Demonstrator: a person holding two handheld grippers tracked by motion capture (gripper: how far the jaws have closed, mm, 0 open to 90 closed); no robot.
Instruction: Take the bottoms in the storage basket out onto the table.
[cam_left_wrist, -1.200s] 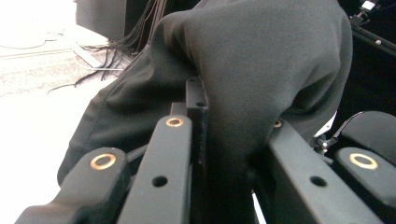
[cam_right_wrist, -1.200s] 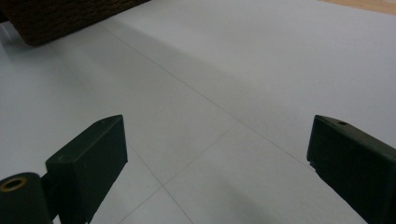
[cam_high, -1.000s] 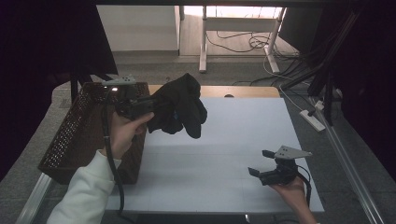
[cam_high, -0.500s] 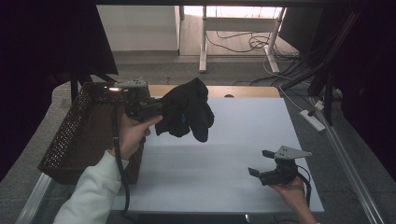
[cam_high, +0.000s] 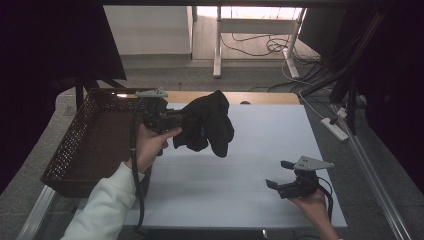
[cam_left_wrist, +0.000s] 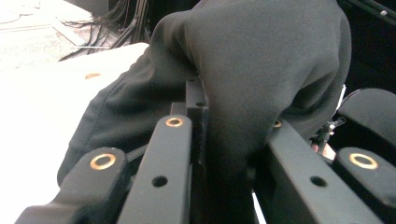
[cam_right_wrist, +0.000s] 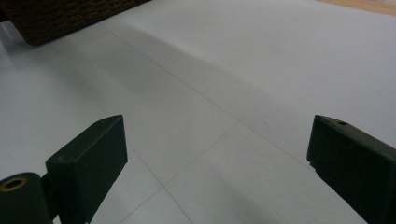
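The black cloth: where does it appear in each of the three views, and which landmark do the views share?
High view: the black cloth hangs upper centre, gripped by the left claw, above the white table.
Left gripper view: the cloth covers centre and right, clamped between the jaws.
Right gripper view: the cloth is not in this picture.
Shared landmark: the white table.

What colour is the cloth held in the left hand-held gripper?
Black, plain with no pattern; the cloth shows best in the left gripper view.

Left claw (cam_high: 186, 120) raised and clamped tight, white-sleeved forearm angled up; right claw (cam_high: 280, 174) low, jaws wide apart.
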